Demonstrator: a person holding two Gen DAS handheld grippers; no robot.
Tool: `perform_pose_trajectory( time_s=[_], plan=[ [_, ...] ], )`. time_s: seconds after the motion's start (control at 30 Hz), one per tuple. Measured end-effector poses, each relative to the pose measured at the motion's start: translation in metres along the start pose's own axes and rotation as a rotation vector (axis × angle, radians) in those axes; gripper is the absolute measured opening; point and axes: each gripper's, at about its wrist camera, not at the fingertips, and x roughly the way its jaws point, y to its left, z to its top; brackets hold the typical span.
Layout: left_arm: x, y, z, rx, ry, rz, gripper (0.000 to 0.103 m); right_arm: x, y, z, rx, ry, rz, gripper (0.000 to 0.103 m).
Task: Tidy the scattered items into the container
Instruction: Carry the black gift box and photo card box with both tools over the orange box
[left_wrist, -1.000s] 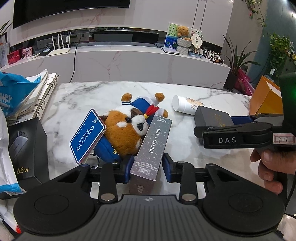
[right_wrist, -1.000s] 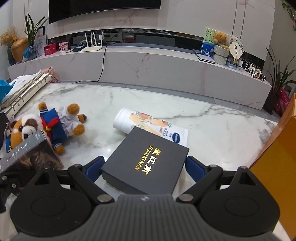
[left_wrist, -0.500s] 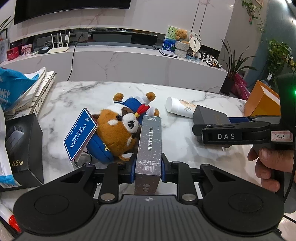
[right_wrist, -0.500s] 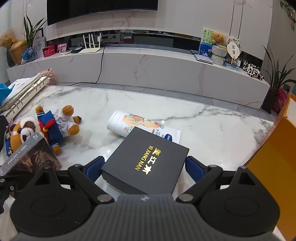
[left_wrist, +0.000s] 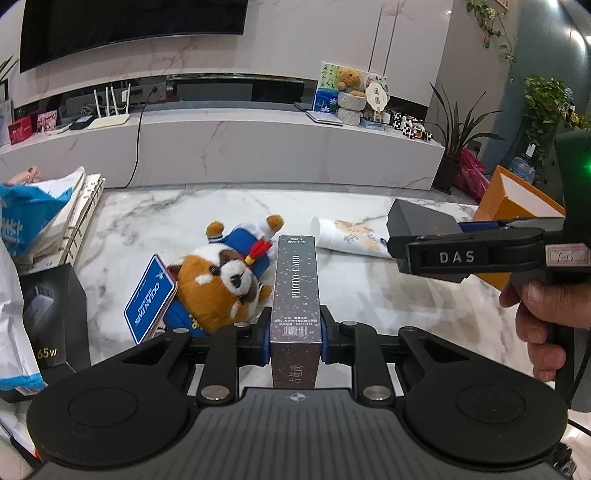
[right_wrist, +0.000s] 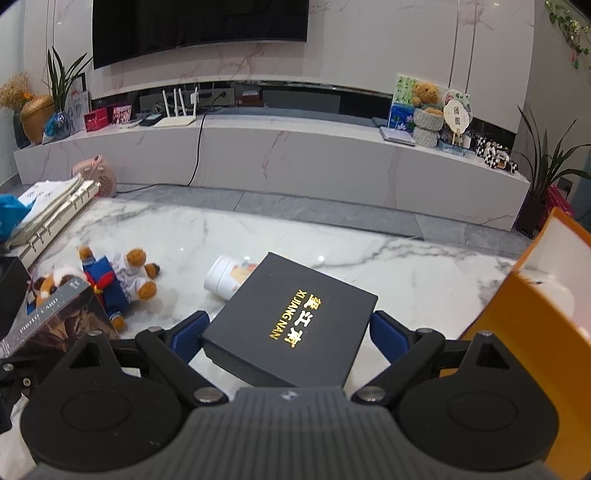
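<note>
Two boxes are now in hand at once. Nearest in the left wrist view, the left gripper (left_wrist: 294, 338) has clamped its blue pads on the slim photo card box (left_wrist: 295, 295), where a second ago they stood open around it. So that pickup looks made, and the box can go to the container. The right gripper (right_wrist: 288, 332) is clenched on the wide black box (right_wrist: 291, 321), which has risen off the marble surface (right_wrist: 406, 273) along with it.

Beyond them lie the plush toy (left_wrist: 221, 277) with its blue tag (left_wrist: 149, 299), then the white tube (left_wrist: 343, 236), both not yet tidied.

The right wrist view shows the orange container (right_wrist: 524, 325) close at its right edge and the gold lettering on the black box. The left wrist view alone shows the person's hand (left_wrist: 539, 317) on the right gripper's handle, and the black charger box (left_wrist: 48, 317).
</note>
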Motion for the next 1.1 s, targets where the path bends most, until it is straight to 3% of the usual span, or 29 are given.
perform_pose_trajectory(
  time_s=[0.57, 1.1],
  plan=[
    [-0.030, -0.060, 0.048, 0.104, -0.089, -0.025, 0.027, -0.082, -0.070, 0.028, 0.025, -0.132, -0.050, 0.094],
    [-0.039, -0.157, 0.099, 0.260, -0.177, -0.100, 0.027, -0.148, -0.163, 0.038, 0.052, -0.219, -0.163, 0.094]
  ],
)
